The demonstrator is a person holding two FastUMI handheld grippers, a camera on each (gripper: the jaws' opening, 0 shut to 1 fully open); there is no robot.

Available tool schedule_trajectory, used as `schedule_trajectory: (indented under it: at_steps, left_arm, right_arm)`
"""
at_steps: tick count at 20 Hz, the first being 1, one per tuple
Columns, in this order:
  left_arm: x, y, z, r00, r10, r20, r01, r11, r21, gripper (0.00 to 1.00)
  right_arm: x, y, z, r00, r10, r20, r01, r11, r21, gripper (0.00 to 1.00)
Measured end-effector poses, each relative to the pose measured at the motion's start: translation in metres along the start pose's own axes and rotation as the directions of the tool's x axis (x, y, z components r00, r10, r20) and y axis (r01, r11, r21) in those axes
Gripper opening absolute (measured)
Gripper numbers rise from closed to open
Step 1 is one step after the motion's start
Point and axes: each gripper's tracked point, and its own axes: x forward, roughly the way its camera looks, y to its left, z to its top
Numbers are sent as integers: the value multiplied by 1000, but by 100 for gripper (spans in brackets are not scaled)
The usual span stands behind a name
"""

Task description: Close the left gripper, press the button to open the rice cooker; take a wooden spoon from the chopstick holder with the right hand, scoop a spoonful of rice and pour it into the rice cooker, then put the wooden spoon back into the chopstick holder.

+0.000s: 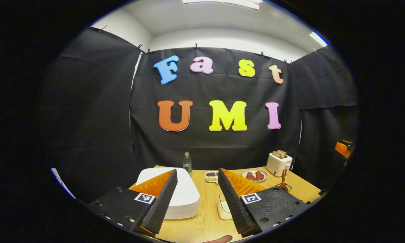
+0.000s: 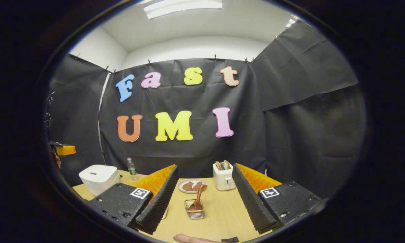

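The left gripper (image 1: 197, 195) hangs above the near edge of the wooden worktop (image 1: 205, 222), looking level toward the back wall, its two ridged black fingers (image 1: 162, 199) spread wide with nothing between them. In the left gripper view the white rice cooker (image 1: 182, 195) sits at lower centre-left, lid down, partly behind the left-hand finger. Beyond it stands a clear bottle (image 1: 187, 162), and a small divided dish of grains (image 1: 211, 176) lies in the gap between the fingers. A white box-like object (image 1: 224, 209) lies on the worktop beside the right-hand finger; what it is cannot be told. The right gripper (image 2: 204, 199) is held at the same level, farther right along the worktop, fingers (image 2: 249, 199) likewise wide apart and empty. In the right gripper view the chopstick holder (image 2: 195, 211) sits at lower centre between the fingers, with the wooden spoon (image 2: 199, 195) standing in it, leaning to the right. Behind it are a plate of brown pieces (image 2: 190, 185) and a white toaster (image 2: 224, 177) with slices in its slots. The rice cooker sits at lower left there. At the left edge of that view, an orange part of the other gripper shows.
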Motion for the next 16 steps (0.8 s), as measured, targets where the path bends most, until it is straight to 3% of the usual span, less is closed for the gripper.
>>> schedule_trajectory:
  at_steps: [2, 4, 5, 7, 8, 11, 16]
  left_arm:
    - [15, 13, -7, 999, 29, -18, -28, 999, 34, 43]
    - [25, 19, -22, 997, 39, -67, -36, 998, 51, 43]
    - [29, 25, -28, 995, 51, -90, -46, 997, 57, 27]
    - [47, 34, -51, 987, 70, -148, -62, 997, 55, 27]
    - [52, 37, -60, 979, 71, -193, -66, 997, 33, 0]
    - [69, 57, -91, 941, 122, -314, -117, 993, 35, 0]
    - [102, 93, -132, 885, 191, -424, -182, 981, 63, 0]
  right_arm:
    - [5, 7, -7, 999, 36, -10, -36, 999, 6, 100]
    - [10, 9, -19, 998, 59, -28, -59, 998, 6, 100]
    - [13, 9, -23, 998, 61, -31, -61, 998, 2, 100]
    - [18, 9, -31, 998, 60, -34, -61, 998, -12, 100]
    - [20, 8, -35, 998, 53, -33, -54, 998, -22, 100]
    - [27, 8, -47, 999, 44, -32, -45, 997, -54, 100]
    - [36, 8, -72, 996, 57, -65, -62, 995, -72, 100]
